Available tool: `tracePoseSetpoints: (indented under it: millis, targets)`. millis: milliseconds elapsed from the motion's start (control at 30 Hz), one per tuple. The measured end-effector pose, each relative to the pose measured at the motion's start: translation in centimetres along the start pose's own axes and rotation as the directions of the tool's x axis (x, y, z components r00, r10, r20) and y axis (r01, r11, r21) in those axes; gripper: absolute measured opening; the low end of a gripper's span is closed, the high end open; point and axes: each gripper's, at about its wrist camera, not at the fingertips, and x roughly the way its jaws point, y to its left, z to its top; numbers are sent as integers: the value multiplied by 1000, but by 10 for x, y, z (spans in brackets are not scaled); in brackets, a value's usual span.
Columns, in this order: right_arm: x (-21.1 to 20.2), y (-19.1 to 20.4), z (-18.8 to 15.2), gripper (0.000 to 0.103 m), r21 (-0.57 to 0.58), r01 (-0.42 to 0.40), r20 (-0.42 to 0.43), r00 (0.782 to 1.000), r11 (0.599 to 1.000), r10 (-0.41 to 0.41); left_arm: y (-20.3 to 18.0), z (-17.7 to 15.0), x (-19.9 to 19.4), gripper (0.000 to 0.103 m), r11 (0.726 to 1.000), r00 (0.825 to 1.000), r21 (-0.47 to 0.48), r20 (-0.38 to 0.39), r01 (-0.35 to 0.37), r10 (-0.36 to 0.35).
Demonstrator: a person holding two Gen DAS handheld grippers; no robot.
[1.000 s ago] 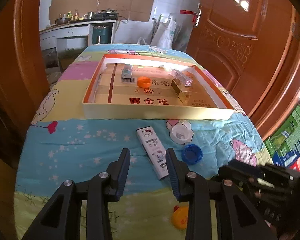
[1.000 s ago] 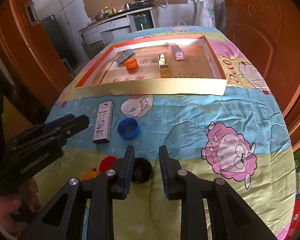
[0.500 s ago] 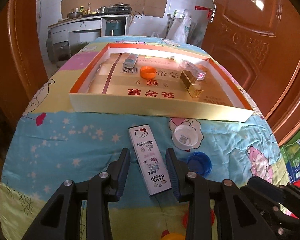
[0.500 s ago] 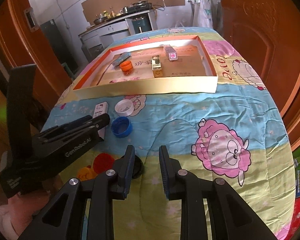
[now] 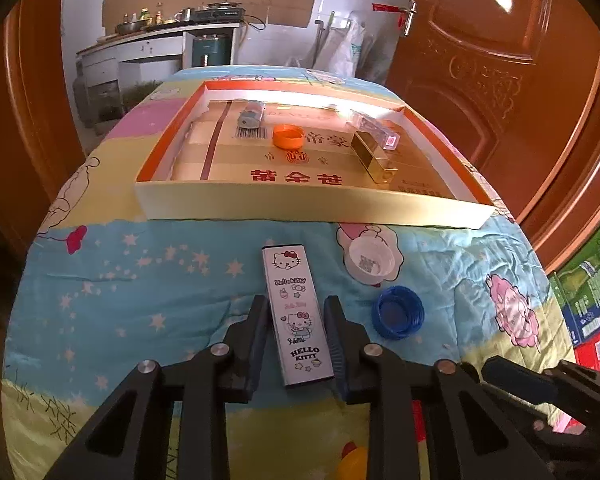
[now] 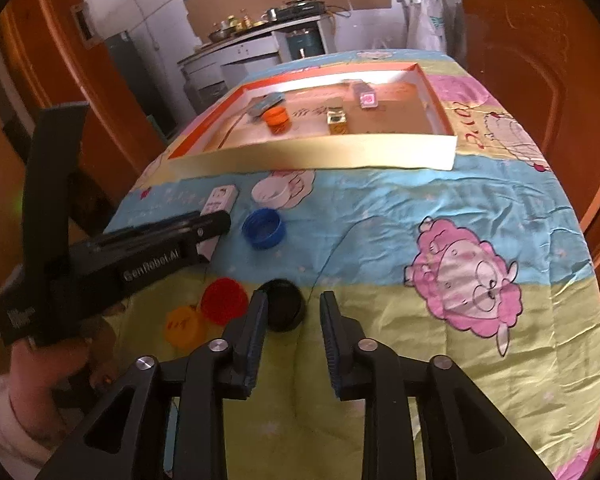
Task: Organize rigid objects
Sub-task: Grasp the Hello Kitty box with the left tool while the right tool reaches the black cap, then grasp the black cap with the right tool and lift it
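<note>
White and printed with Hello Kitty figures, the slim rectangular case (image 5: pixel 297 315) lies flat on the quilt (image 5: pixel 140 280), its near half between the 2 fingers of the left gripper (image 5: pixel 296 330). Those fingers stand apart, 1 on each long side, the right one close against the case's edge and the left one with a thin strip of quilt showing; I cannot tell whether either pad actually touches yet. The case sits slightly skewed to the finger line, so a squeeze may twist it rather than seat it, and the soft quilt could bunch under the tips and get pinched along with it.

Just right of the right finger lies the blue bottle cap (image 5: pixel 398 312), with the white cap (image 5: pixel 371 261) beyond it; a sideways drift of the gripper would knock the blue one. Ahead of the fingertips stands the shallow cardboard tray (image 5: pixel 312 210), which already holds an orange cap (image 5: pixel 288 136), a gold box (image 5: pixel 374 156) and 2 smaller items. Its near wall is raised, so a low carry could catch the case on it.

The right gripper (image 6: pixel 292 334) hovers with fingers apart and nothing between them, the black cap (image 6: pixel 280 308) just ahead of its left finger, red cap (image 6: pixel 224 300) and yellow cap (image 6: pixel 184 326) further left.
</note>
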Motion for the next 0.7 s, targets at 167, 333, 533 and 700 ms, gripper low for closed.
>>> tracePoseSetpoints:
  millis: [167, 333, 533, 700]
  targets:
    - [4, 9, -1, 39, -38, 10, -13, 1000, 999, -10, 3, -3, -4, 29, 1000, 1000, 2, -2, 13, -13]
    - [9, 14, -3, 44, -78, 44, -24, 999, 996, -46, 7, -6, -8, 29, 1000, 1000, -2, -3, 23, -23]
    - [15, 21, -1, 44, -116, 83, -31, 996, 990, -87, 9, -6, -9, 29, 1000, 1000, -4, 2, 28, -28]
    - [19, 25, 2, 44, -133, 105, -29, 994, 986, -109, 15, -6, -11, 29, 1000, 1000, -8, 8, 22, -22]
